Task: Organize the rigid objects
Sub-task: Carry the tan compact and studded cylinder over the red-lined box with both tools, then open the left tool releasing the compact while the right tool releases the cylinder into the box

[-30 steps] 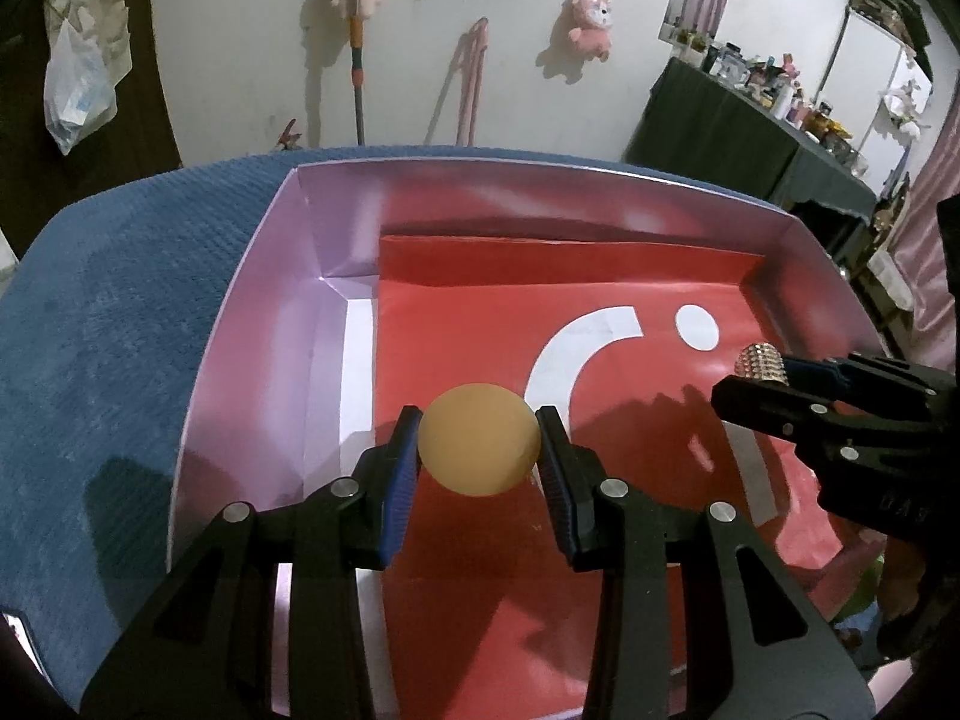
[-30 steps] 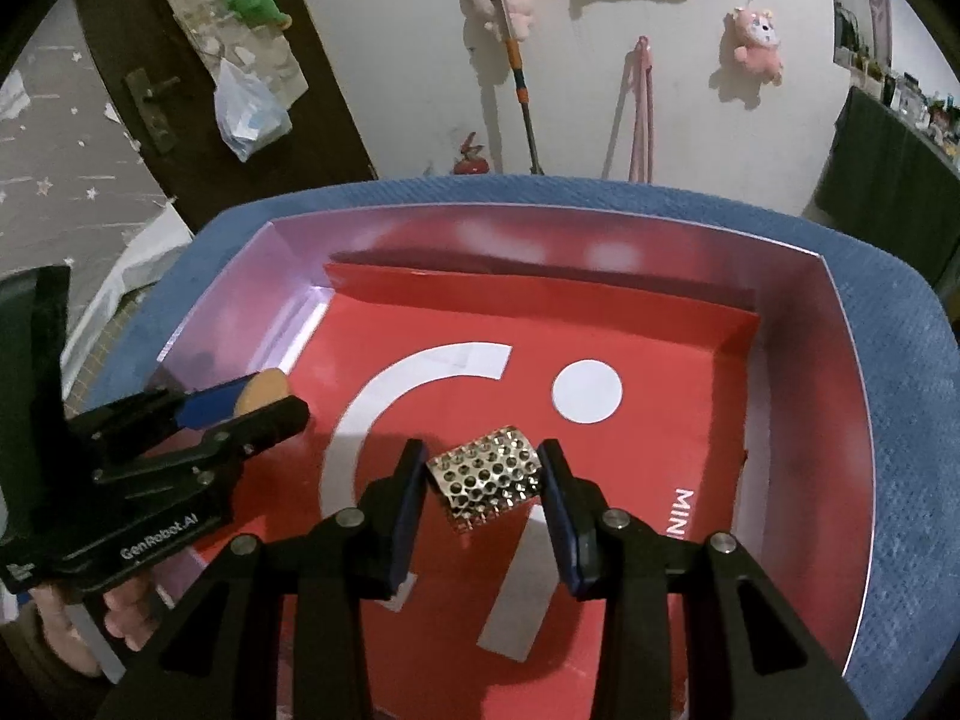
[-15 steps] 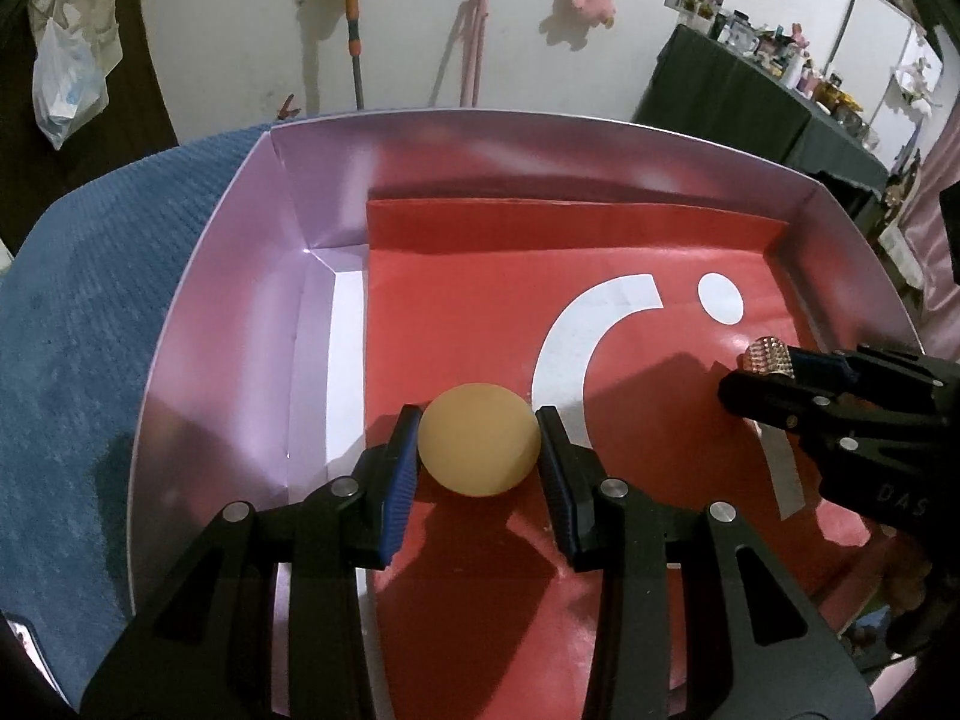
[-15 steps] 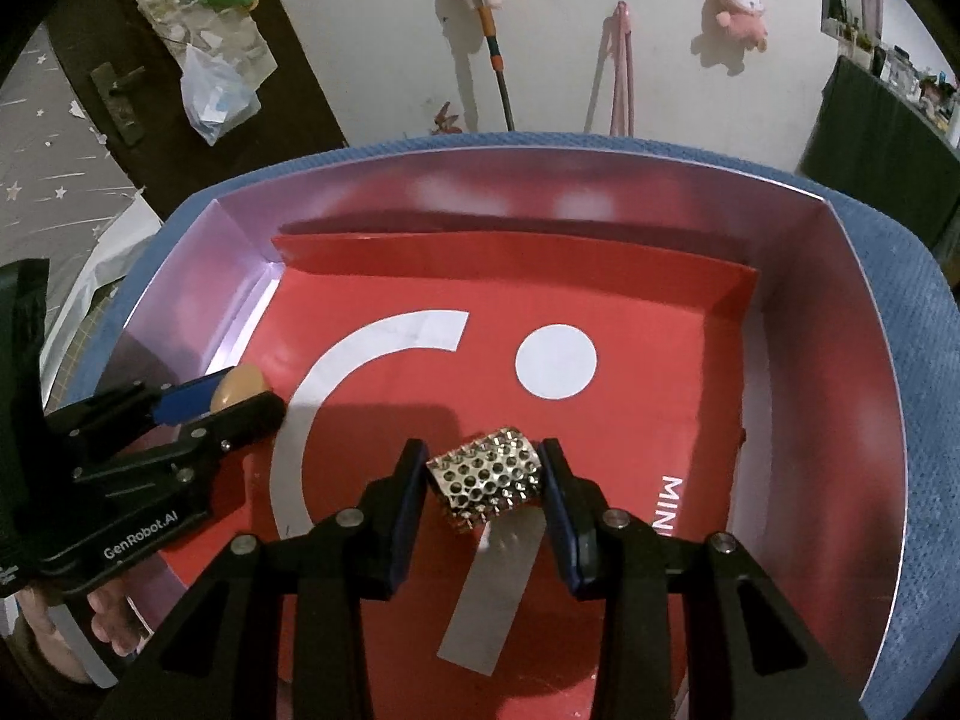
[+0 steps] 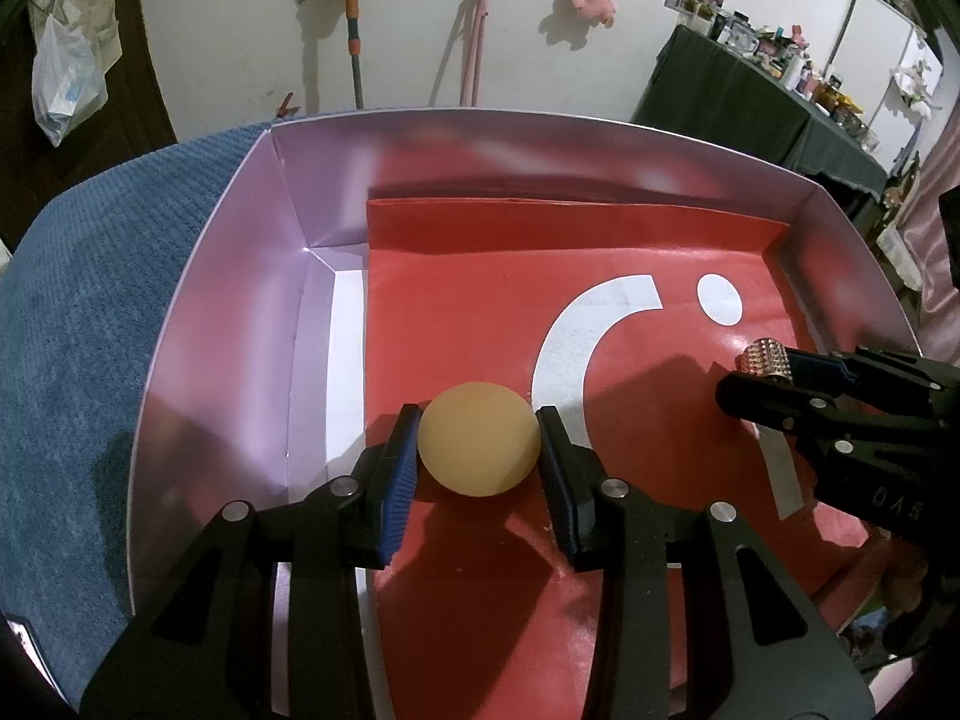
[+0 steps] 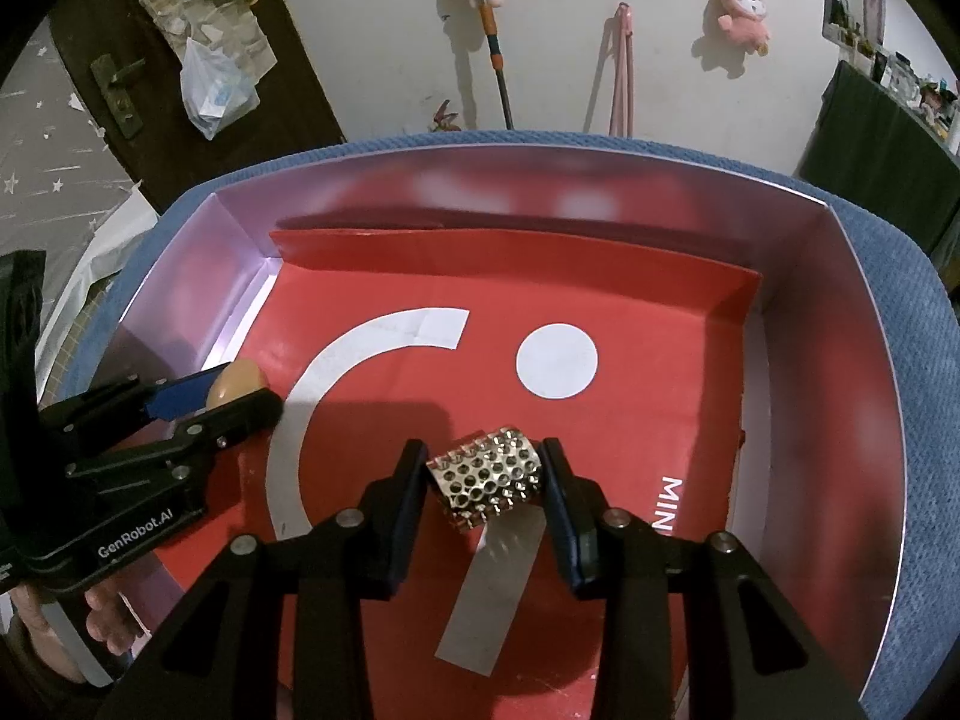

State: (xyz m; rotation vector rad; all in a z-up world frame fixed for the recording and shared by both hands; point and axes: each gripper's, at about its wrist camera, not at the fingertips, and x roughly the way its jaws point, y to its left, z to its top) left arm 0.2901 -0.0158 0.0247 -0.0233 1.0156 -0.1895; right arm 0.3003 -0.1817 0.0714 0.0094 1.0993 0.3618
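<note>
A blue cloth point(image 5: 90, 312) covers whatever carries the things; whether a desk lies beneath cannot be told. On it sits the box point(image 5: 240, 276), wide and open-topped, its pale walls high enough to keep loose things from rolling away, which seems to be why it serves as the place to gather them. A red sheet point(image 5: 480, 300) with white marks lines most of its floor, leaving a bare white strip along the left wall.

The left hand-held gripper point(image 5: 477, 450) hangs inside the box toward the near left corner, over the left edge of the red sheet, tilted steeply down. It is clenched on the ball point(image 5: 477, 438), a pad pressed to each side at the widest part, a sound hold for something round that would otherwise slip out. From the shadow below, the ball looks close to the floor, though whether it touches cannot be told.

The right hand-held gripper point(image 6: 485, 480) hangs near the middle of the near side, equally steep. It grasps the roller point(image 6: 489, 474), a small perforated metal cylinder, by its two ends, so its curved, studded face stays clear of the pads. It hangs over a white stripe on the sheet.

With both things inside the walls and well apart, the likely step in hand is setting them down.
</note>
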